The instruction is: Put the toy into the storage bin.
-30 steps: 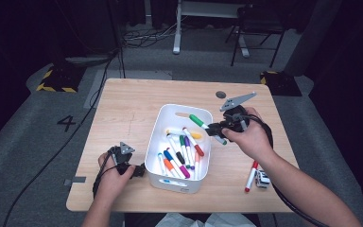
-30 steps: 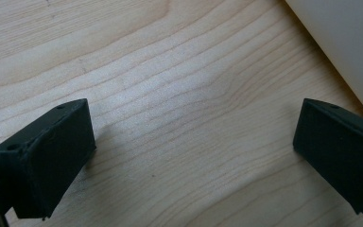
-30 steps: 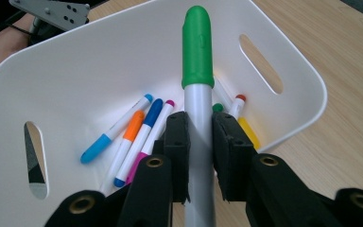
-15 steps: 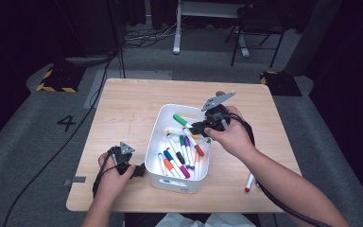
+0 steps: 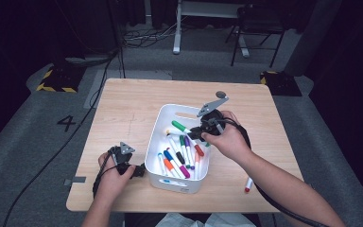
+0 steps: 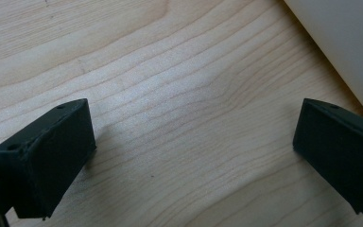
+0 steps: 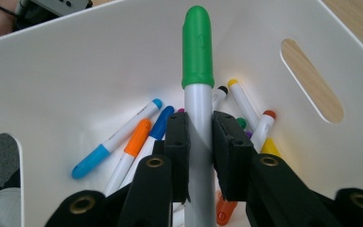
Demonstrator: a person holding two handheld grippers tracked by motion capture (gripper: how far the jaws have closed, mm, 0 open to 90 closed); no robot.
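The right claw (image 7: 199, 142), clamped on a green-capped marker (image 7: 197, 47), hovers over the white bin (image 5: 157, 126) — dropped high, the marker may bounce over the low rim. The left claw (image 6: 189, 156) rests wide open and empty on the bench (image 5: 123, 101), just left of the bin; far bench offers room.

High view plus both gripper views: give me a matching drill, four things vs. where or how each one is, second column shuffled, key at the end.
Things:
1. green-capped marker
2. left claw
3. red-capped marker
4. white bin

States:
A. lying on the table to the right of the bin
B. open above bare wood, beside the bin wall
C. pinched in the right claw over the bin
D. standing mid-table with loose markers inside

Pairs: 1-C, 2-B, 3-A, 4-D
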